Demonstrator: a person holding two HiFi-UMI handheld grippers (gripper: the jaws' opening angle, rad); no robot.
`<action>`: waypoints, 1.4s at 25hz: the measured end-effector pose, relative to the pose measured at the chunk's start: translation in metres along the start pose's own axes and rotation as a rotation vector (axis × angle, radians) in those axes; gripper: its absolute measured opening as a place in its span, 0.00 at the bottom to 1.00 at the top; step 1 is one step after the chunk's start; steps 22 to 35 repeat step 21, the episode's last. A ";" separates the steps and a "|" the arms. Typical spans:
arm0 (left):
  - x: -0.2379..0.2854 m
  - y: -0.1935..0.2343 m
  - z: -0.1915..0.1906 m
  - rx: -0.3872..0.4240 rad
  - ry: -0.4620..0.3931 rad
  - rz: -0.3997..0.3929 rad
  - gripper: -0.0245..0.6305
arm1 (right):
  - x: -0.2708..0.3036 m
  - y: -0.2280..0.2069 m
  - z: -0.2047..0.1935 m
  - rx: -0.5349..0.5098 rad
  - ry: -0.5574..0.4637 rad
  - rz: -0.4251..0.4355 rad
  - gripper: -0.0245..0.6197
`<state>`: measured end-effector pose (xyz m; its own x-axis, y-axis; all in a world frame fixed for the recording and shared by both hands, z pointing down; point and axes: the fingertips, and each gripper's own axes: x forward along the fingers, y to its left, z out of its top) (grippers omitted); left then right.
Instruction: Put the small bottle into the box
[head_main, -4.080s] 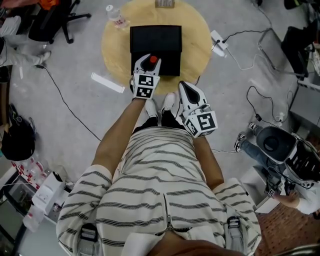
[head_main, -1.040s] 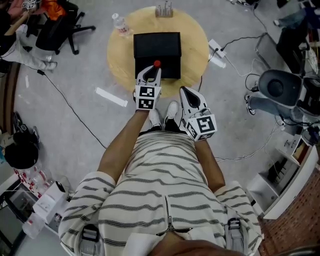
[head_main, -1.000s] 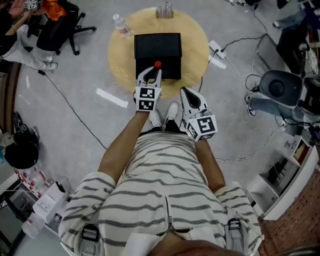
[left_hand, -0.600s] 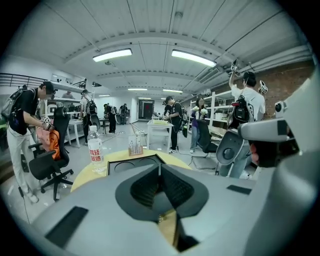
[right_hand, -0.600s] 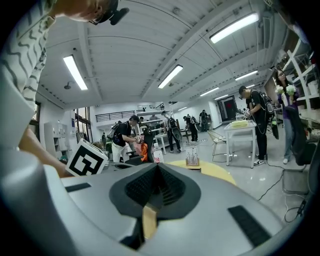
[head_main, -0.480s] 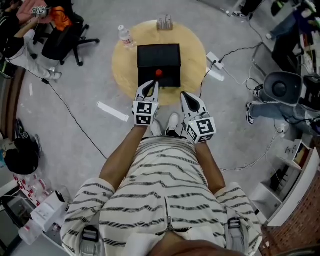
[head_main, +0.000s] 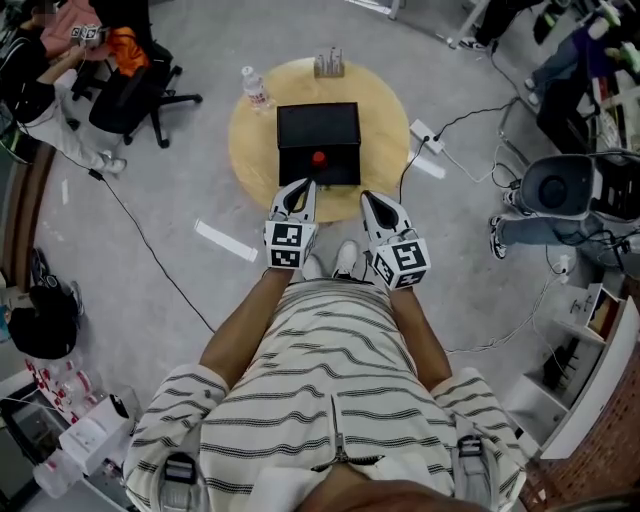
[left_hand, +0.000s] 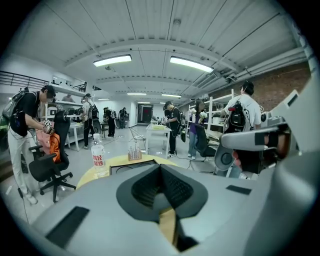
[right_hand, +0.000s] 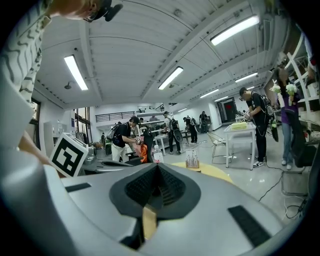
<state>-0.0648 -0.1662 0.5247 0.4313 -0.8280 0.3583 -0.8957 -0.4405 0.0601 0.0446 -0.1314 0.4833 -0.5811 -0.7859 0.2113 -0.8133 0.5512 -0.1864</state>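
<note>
Small bottle, red cap up, seen inside black box, at near edge, on round counter. Left hand-held gripper closed tight, nothing held; right hand-held gripper likewise closed, empty. Placement judged done; near box wall to be avoided when grippers are drawn back.

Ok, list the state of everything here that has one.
left tool: shut, empty.
right tool: shut, empty.
small bottle: inside the box, free of both tools.
box: open on top.
water bottle: upright, capped, beside the box.
</note>
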 end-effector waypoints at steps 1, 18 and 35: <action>-0.002 -0.001 0.001 0.002 -0.002 0.000 0.07 | 0.000 0.000 0.001 -0.002 -0.002 0.000 0.06; -0.019 -0.019 -0.002 0.039 -0.011 -0.023 0.07 | -0.004 0.002 -0.003 -0.005 -0.001 0.001 0.06; -0.015 -0.021 0.002 0.051 -0.018 -0.033 0.07 | -0.003 -0.002 0.000 -0.008 -0.005 -0.002 0.06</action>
